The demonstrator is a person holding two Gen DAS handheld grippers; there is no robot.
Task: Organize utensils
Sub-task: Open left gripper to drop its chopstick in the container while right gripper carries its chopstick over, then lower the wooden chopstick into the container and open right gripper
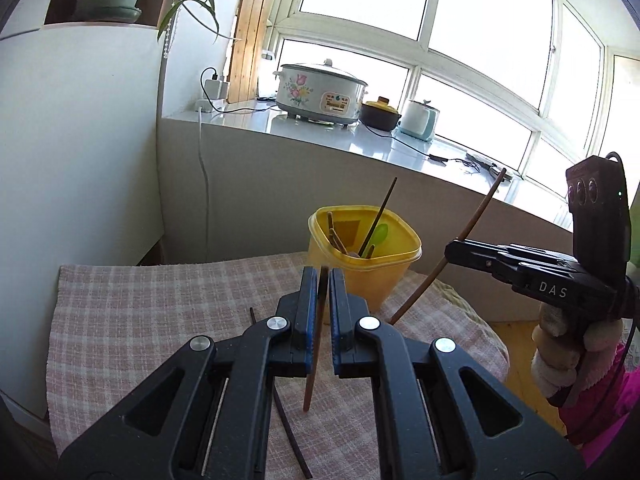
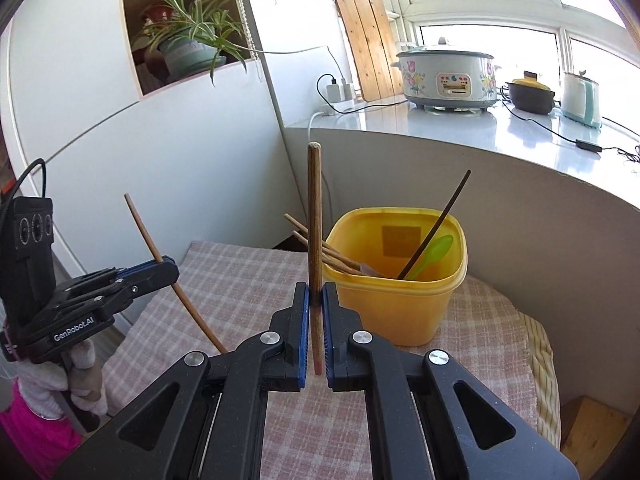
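- Left gripper (image 1: 321, 276): jaws nearly closed on a brown chopstick (image 1: 316, 340), which runs steeply down between the blue pads with its lower tip above the cloth.
- Right gripper (image 2: 315, 292): jaws pressed against a second brown chopstick (image 2: 314, 240), held upright, blunt end uppermost, narrow tip hanging below the pads.
- Yellow container (image 1: 366, 268): stands just ahead and slightly right of the left gripper, and ahead-right of the right gripper. It holds several brown chopsticks leaning on its left rim, one dark chopstick (image 2: 436, 226) slanting up to the right, and a green spoon (image 2: 434, 252).
- Obstruction: in the right wrist view the held chopstick crosses in front of the leaning sticks at the container rim; whether they touch cannot be determined.
- Loose item: one dark chopstick (image 1: 290, 432) lies flat on the cloth beneath the left gripper, partly hidden by its body.
- Surface: a pink checked cloth (image 1: 160, 312) covers the table under both grippers; a striped fabric shows at its right edge.
- Room: a white ledge (image 2: 440, 128) runs behind the container, carrying a flowered electric cooker (image 2: 450, 76), a brown clay pot, a pale kettle, cables and a leaning wooden board, with windows above.
- A potted plant (image 2: 188, 40) stands in a cabinet niche up-left.
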